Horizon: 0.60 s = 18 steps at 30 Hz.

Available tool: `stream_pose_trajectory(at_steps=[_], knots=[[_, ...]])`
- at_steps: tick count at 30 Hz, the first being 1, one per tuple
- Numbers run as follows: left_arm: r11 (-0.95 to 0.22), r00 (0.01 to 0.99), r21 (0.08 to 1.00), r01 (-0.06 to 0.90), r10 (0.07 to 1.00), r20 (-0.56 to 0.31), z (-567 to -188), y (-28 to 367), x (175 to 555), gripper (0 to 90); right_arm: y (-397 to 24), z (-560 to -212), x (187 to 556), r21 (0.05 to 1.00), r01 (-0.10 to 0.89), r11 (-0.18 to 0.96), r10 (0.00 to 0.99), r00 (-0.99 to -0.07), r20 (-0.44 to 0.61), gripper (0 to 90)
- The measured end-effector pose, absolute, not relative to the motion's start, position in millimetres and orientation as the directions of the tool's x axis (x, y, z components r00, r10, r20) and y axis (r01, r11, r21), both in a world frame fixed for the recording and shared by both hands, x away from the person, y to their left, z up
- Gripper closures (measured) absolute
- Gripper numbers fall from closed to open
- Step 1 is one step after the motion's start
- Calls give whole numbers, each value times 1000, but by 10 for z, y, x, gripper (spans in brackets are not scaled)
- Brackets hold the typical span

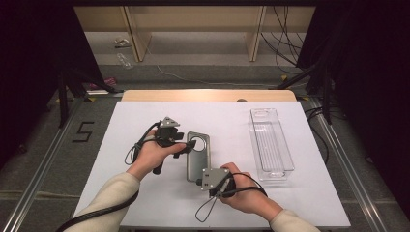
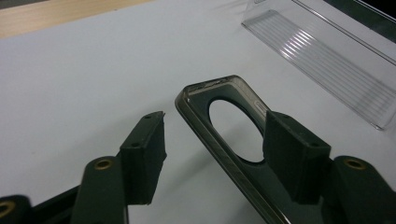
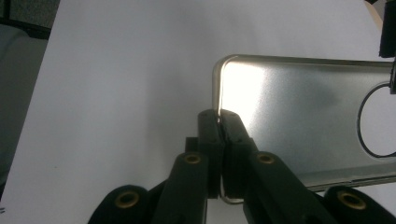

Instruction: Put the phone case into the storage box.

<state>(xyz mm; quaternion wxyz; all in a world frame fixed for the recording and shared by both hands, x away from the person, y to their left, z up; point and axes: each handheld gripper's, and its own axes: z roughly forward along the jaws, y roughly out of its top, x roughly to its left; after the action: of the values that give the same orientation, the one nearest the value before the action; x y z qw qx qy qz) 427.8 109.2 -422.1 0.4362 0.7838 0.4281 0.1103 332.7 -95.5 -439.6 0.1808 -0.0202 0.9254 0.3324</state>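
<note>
A smoky translucent phone case (image 1: 198, 157) with a round camera hole lies flat in the middle of the white table (image 1: 145, 193). My left gripper (image 1: 184, 145) is open at the case's hole end. In the left gripper view its fingertips (image 2: 145, 140) straddle the long rim of the case (image 2: 215, 86), one jaw outside on the table, the other over the inside by the hole. My right gripper (image 1: 199, 182) is shut on the case's near short edge. The right gripper view shows the jaws (image 3: 220, 116) pinching the rim of the case (image 3: 299, 107) near a corner.
A clear, empty plastic tray (image 1: 270, 145) stands lengthwise at the table's right side, also seen in the left gripper view (image 2: 327, 60). A wooden strip (image 1: 208, 95) runs along the far edge. Cables trail from both grippers toward the near edge.
</note>
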Motion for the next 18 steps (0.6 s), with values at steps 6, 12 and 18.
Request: stream_pose_trajectory(at_steps=[6,12,18], knots=[[-225,596,759,612,761,-255,-4245,1096,4289,464,-955,-4393,3328,606,-160,779,83,-932,-352,891],[-204,573,735,647,765,-293,-4271,1102,4288,549,-954,-4395,3327,608,-161,778,84,-931,-355,891],[-176,560,721,670,757,-336,-4284,1113,4285,627,-950,-4401,3328,606,-170,777,80,-928,-364,890]])
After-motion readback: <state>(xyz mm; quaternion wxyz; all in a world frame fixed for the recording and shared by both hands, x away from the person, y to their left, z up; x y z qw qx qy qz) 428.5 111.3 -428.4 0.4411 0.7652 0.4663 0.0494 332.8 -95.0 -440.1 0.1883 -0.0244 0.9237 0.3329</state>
